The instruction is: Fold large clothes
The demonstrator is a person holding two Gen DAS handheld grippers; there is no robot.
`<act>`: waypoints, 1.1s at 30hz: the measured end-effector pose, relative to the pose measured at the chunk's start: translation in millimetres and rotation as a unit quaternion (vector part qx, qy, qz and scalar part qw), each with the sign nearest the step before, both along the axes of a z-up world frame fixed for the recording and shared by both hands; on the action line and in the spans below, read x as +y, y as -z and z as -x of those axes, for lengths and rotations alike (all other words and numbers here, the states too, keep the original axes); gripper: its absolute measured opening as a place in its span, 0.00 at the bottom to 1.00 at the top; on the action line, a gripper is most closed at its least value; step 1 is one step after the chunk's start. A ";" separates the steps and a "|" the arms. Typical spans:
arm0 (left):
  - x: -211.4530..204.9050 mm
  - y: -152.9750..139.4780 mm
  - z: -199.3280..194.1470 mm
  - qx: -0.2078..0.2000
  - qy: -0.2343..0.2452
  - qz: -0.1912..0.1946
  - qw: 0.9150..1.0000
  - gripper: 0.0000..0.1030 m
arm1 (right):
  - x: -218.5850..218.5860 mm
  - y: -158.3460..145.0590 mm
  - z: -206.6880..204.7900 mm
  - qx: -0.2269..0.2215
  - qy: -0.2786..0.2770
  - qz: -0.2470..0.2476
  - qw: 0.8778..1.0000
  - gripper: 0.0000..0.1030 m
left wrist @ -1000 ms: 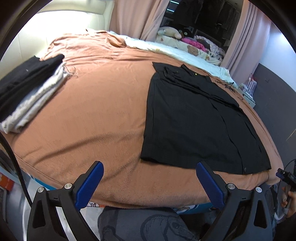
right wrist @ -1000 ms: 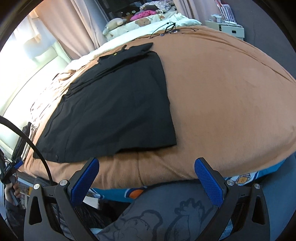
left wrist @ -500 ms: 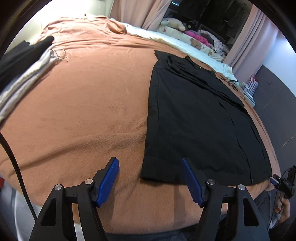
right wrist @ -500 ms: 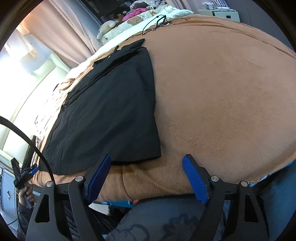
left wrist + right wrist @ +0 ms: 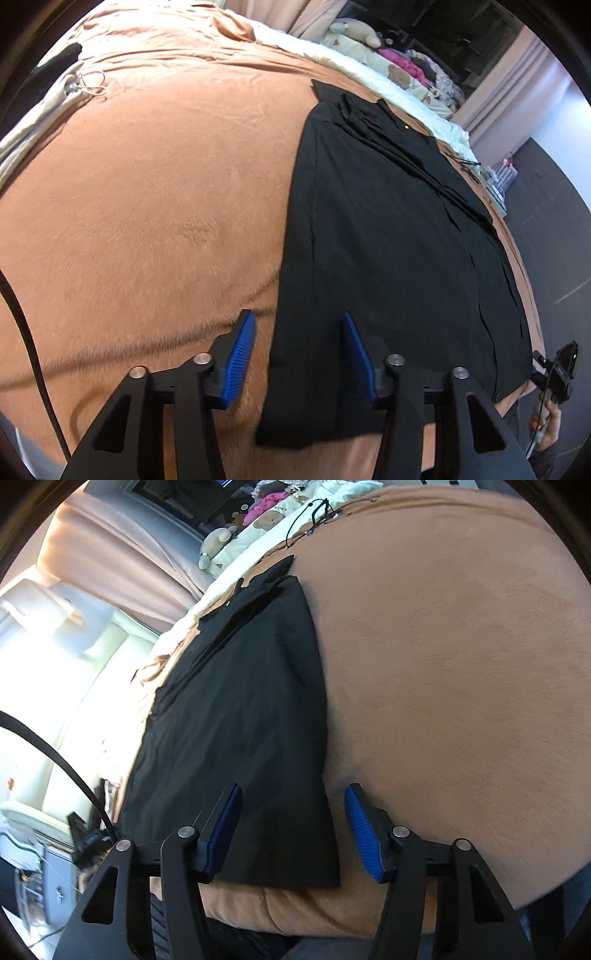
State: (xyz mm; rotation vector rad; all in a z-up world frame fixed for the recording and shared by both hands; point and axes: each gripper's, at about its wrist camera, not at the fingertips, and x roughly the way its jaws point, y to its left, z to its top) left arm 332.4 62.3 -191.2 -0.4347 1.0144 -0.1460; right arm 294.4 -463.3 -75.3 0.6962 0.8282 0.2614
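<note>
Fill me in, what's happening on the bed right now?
A person with a claw in each hand is folding a black garment laid flat on a brown bedspread. The left claw straddles the garment's near left corner and the right claw its near right corner. Both sets of jaws are closing with fabric between them, but the pads don't visibly pinch it yet, and the garment lies unlifted.

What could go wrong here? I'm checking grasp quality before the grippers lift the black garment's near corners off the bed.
1. Both jaws are closing but not yet pressing. The left gripper straddles the black garment at its side edge, so it may pinch only a sliver, which could slip.
2. The right gripper likewise sits over the opposite corner and might grab the plush brown blanket too.
3. Uneven grips could skew the fold.
</note>
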 end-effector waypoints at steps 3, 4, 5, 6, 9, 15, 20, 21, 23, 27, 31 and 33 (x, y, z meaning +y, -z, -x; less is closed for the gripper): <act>0.6 0.2 0.3 0.011 0.001 0.017 1.000 0.48 | -0.6 5.5 -3.4 0.001 -0.013 -0.022 1.000 0.54; 0.7 0.3 2.3 0.015 0.005 0.023 1.000 0.48 | 0.5 6.9 -4.0 0.003 -0.022 -0.031 0.999 0.54; 0.8 0.6 5.9 0.019 0.010 0.033 0.999 0.48 | 0.5 7.7 -3.5 0.004 -0.025 -0.036 0.999 0.54; 0.6 0.8 9.8 0.022 0.015 0.040 0.999 0.47 | 0.7 8.8 -1.3 0.004 -0.029 -0.046 0.999 0.54; 0.5 1.0 17.4 0.026 0.026 0.044 0.998 0.46 | -0.6 15.8 1.2 -0.002 -0.035 -0.065 0.997 0.54; 8.5 2.3 11.7 0.040 -0.007 0.058 0.997 0.16 | -19.6 32.2 -5.8 0.001 0.011 -0.091 0.996 0.12; 8.6 -20.3 24.3 0.004 -0.020 0.057 0.998 0.05 | -16.4 15.7 12.6 -0.038 0.012 -0.095 0.995 0.01; 10.8 -29.0 29.2 -0.009 -0.023 0.060 0.998 0.04 | -15.6 11.5 15.8 -0.045 0.011 -0.093 0.995 0.01; 12.3 -38.8 30.3 -0.022 -0.026 0.064 0.997 0.04 | -12.5 -0.3 21.7 -0.060 0.009 -0.086 0.994 0.00; 16.6 -66.3 38.7 -0.055 -0.026 0.071 0.996 0.03 | -2.7 -20.8 34.8 -0.091 0.002 -0.071 0.993 0.00; 24.7 -89.5 49.8 -0.081 -0.036 0.078 0.993 0.03 | 5.2 -35.6 52.3 -0.115 -0.008 -0.063 0.991 0.00; 29.5 -101.4 58.6 -0.093 -0.039 0.083 0.991 0.03 | 3.1 -37.1 59.0 -0.121 -0.011 -0.061 0.991 0.00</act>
